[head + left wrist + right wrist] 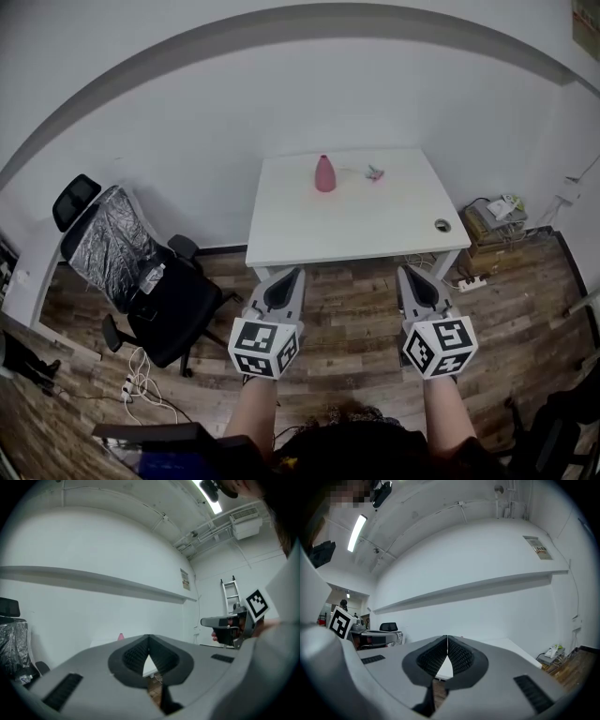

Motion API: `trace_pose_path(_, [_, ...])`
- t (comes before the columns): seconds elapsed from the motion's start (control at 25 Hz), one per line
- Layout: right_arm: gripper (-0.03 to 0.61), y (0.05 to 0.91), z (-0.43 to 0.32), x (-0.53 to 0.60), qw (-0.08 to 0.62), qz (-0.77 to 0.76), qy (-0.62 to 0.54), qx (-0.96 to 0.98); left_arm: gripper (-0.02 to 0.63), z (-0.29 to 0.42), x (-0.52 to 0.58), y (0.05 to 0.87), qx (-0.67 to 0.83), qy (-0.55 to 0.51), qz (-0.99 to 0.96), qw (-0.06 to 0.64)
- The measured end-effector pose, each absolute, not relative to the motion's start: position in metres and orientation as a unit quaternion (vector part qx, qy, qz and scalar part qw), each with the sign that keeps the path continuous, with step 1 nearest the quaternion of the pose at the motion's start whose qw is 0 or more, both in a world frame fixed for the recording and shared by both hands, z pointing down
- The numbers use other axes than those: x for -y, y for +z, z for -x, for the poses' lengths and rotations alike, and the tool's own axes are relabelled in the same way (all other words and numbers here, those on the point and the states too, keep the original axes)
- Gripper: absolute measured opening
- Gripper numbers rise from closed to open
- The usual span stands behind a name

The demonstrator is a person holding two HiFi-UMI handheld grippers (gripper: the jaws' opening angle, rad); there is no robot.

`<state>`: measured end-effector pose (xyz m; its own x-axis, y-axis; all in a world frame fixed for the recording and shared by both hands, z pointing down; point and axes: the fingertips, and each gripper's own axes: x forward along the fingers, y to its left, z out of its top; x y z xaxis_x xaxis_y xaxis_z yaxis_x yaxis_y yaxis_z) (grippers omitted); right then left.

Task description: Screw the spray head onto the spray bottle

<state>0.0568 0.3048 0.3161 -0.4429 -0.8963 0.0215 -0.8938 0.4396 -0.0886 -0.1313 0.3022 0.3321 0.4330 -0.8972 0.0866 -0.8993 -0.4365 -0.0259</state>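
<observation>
While the spray bottle (pixel 324 174) stands on the surface (pixel 356 230), the left hand-held gripper (pixel 292 273) is closed, empty. The right hand-held gripper (pixel 407 271) is too.

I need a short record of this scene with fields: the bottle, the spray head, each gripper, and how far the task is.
bottle: pink spray bottle, upright on the white table, near its far edge
spray head: spray head lies on the table right of the bottle, apart from it, not screwed on
left gripper: left gripper, jaws together, empty, over the wooden floor, short of the table
right gripper: right gripper, jaws together, empty, also short of the table
task stage: not begun, nothing picked up
other: black office chair left of the table
</observation>
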Motion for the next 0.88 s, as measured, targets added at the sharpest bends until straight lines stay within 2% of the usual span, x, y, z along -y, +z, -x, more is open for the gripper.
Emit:
trace_pose_path(0.4, [0.006,0.333,-0.059,-0.255,0.002,0.533,-0.046,-0.845,0.002,0.131,-0.249,0.353,0.532,0.046,-0.845,0.032])
trace_pose_path(0.88, [0.006,0.344,-0.068,-0.112,0.006,0.493,-0.067,-0.868,0.002,0.124,-0.121,0.356,0.563,0.060,-0.824,0.027])
